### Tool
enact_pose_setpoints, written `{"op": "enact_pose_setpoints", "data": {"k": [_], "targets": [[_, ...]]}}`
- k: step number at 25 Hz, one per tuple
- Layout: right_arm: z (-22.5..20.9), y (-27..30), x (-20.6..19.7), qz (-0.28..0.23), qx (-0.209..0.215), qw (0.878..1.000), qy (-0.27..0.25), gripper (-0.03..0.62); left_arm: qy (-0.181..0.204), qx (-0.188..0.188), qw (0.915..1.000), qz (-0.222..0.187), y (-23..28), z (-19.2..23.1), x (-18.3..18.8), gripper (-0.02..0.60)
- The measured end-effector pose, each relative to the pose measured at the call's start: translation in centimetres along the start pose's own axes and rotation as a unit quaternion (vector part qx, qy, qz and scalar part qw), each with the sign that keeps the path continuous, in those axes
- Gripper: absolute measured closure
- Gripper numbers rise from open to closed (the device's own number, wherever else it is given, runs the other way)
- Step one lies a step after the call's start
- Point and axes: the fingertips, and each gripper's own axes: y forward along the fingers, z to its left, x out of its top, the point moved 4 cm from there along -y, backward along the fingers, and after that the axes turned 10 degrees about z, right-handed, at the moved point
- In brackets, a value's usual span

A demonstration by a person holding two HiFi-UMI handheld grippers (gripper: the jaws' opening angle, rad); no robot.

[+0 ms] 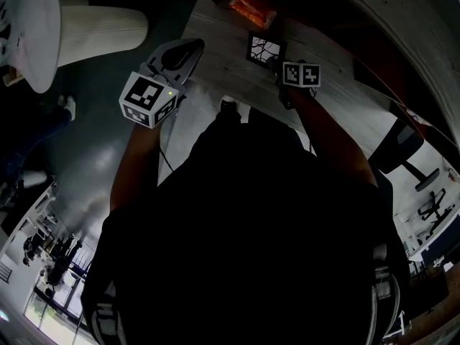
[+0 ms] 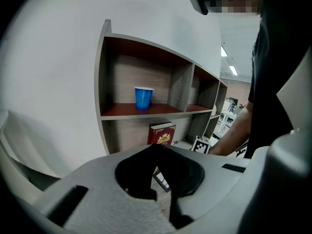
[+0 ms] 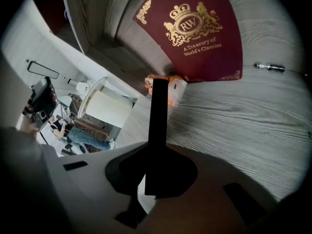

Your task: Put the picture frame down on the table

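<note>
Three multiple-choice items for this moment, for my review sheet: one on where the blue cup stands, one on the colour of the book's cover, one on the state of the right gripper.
1. Where does the blue cup stand?
A. On the table beside the book
B. On a shelf board
C. Between the left gripper's jaws

2. What colour is the cover of the book?
A. Dark red with gold print
B. Green
C. Plain white

3. What state is the right gripper in?
A. Open and empty
B. Shut on the blue cup
C. Shut on the picture frame

Answers:
1 B: the left gripper view shows the cup upright on the board, above the book.
2 A: the right gripper view shows a dark red cover with a gold crest.
3 C: the frame's black edge runs out from between the closed jaws.
</note>
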Motion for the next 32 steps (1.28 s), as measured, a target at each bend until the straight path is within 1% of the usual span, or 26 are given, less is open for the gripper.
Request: {"op": "enact_pose_setpoints", "data": {"k": [6, 12, 20, 32], "targets": [[-0.7, 0.1, -0.2, -0.005, 0.003, 1.000, 0.008, 0.568, -0.003, -0.005, 1.0000, 0.004, 0.5, -0.2, -0.1, 0.566], [-1.6, 0.3, -0.3, -0.009, 0.006, 1.000, 0.029, 0.554, 0.000, -0.014, 0.9999, 0.009, 0.8, -0.5, -0.4, 0.566], [-2.2, 0.7, -0.5, -0.006, 0.013, 0.999, 0.040, 0.546, -0.003, -0.015, 0.9998, 0.012, 0.7, -0.4, -0.7, 0.566], [-3.7, 1.3, -0.7, -0.006, 0.023, 0.996, 0.081, 0.516, -0.005, -0.018, 0.9997, 0.013, 0.8, -0.8, -0.9, 0.566]]}}
